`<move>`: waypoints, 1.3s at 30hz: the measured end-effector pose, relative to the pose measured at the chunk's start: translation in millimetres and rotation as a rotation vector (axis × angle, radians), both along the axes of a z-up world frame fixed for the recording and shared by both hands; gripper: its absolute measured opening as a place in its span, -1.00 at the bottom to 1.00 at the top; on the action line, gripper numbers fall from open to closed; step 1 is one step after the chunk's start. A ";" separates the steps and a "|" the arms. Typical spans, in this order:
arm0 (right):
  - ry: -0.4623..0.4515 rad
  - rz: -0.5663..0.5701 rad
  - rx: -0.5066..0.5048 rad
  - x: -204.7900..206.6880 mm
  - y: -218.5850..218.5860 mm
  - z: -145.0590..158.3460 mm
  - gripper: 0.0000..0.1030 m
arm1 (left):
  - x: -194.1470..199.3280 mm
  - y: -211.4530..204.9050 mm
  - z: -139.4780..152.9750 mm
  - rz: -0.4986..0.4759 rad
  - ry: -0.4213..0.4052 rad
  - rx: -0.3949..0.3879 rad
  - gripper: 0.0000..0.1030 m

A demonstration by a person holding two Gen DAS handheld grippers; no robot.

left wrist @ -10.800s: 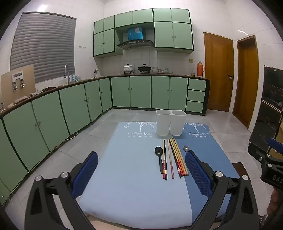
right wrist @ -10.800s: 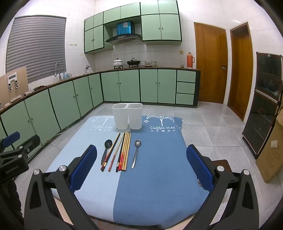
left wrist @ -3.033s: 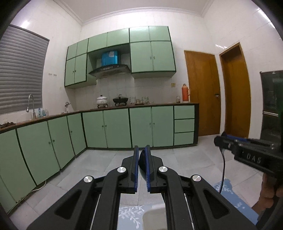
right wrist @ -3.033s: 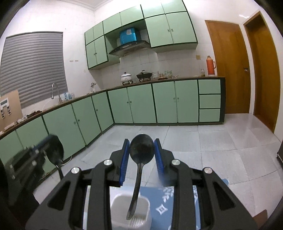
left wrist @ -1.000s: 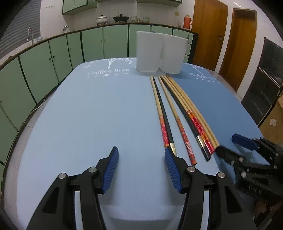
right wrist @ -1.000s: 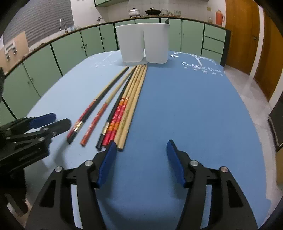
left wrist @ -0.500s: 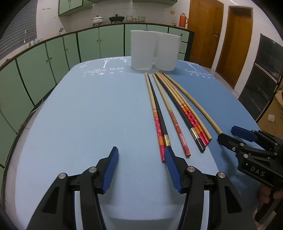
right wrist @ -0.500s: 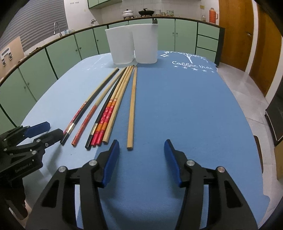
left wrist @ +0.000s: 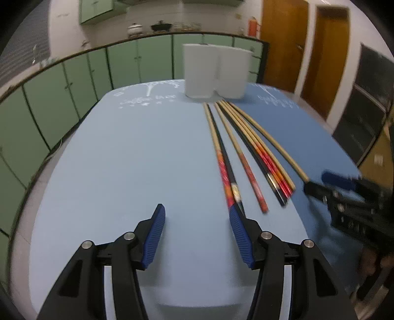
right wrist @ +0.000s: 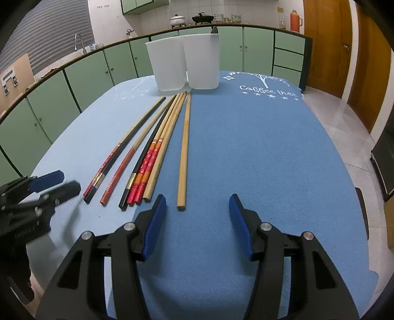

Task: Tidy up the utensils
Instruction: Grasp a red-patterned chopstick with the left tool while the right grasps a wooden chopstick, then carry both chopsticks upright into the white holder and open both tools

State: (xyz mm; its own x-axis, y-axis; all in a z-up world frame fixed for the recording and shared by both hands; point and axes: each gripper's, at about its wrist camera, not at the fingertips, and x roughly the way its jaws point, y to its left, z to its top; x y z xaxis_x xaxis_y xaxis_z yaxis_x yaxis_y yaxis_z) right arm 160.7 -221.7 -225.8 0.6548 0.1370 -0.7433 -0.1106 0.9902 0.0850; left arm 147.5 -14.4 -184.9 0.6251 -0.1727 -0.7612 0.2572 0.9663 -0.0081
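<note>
Left gripper [left wrist: 197, 216]: jaws spread wide with nothing between them, low over the pale half of the mat; its right blue pad [left wrist: 240, 233] sits just at the near ends of the leftmost chopsticks.
Right gripper [right wrist: 195, 209]: jaws parted wide and empty, low over the darker half of the mat; the near end of the plain bamboo chopstick [right wrist: 184, 152] lies just ahead of the gap, closer to the left pad [right wrist: 154, 224].
Chopsticks [right wrist: 147, 152]: a fanned bunch lying flat, ahead and to the left of the right jaws, ahead and to the right of the left jaws; red-patterned, black and plain wooden ones side by side, far tips converging toward the holder. The plain bamboo one lies a little apart on the right of the bunch.
Utensil holder [right wrist: 184, 64]: white, two compartments, upright at the far end of the mat, straight ahead of both jaws; a dark spoon tip [right wrist: 214, 30] pokes above the rim of its right compartment.
Surface: a two-tone blue mat [right wrist: 258, 147], pale on the left and deeper blue on the right, with white tree prints and lettering near the far edge.
Room: a kitchen with green cabinets [right wrist: 86, 81] running along a dark counter, a faucet [right wrist: 80, 40] on the left, pots [right wrist: 189, 18] and an orange thermos [right wrist: 295, 17] at the back, wooden doors [right wrist: 327, 44] on the right, pale tiled floor [right wrist: 344, 115].
</note>
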 end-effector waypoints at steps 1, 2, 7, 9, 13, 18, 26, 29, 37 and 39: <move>0.000 -0.001 0.001 0.1 -0.2 0.0 0.02 | -1.7 -1.9 -3.1 -0.006 0.012 0.016 0.05; 0.000 -0.001 0.002 0.2 -0.3 -0.1 0.02 | -2.6 -2.6 -5.5 -0.003 0.019 0.025 0.05; -0.001 -0.001 0.003 -0.1 -0.7 -0.2 0.02 | 0.6 -7.1 -5.8 0.007 0.015 0.017 0.04; 0.000 -0.002 0.006 0.2 -1.3 0.0 0.01 | 1.9 -12.0 -6.0 0.001 0.018 0.008 0.03; 0.000 -0.004 0.012 0.5 -3.1 -0.2 0.01 | 0.7 -16.6 -5.1 -0.010 0.017 -0.012 0.03; -0.008 0.002 0.008 1.7 -0.2 -0.4 0.03 | 1.4 -14.2 -8.3 0.009 -0.006 -0.019 0.03; -0.037 0.035 -0.013 3.2 9.5 -1.5 -0.51 | 6.8 -22.2 -9.3 0.015 -0.037 -0.033 -0.56; -0.045 0.050 -0.026 2.9 13.3 -1.9 -0.79 | 7.3 -27.8 -9.8 0.015 -0.050 -0.018 -0.71; -0.054 0.048 -0.003 -0.1 8.5 9.4 -0.88 | 4.3 -22.0 -0.4 0.017 -0.045 -0.053 -0.89; -0.080 0.059 -0.008 -3.7 8.0 21.4 -0.88 | 1.8 -19.0 8.3 0.018 -0.063 -0.044 -0.89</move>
State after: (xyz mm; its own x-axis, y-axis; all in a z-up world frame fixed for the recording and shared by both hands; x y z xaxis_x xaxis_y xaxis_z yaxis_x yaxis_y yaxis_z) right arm 157.0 -213.7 -204.5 0.7031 0.1714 -0.6902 -0.1752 0.9824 0.0655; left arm 149.3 -33.4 -176.6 0.6752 -0.1933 -0.7119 0.2413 0.9698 -0.0345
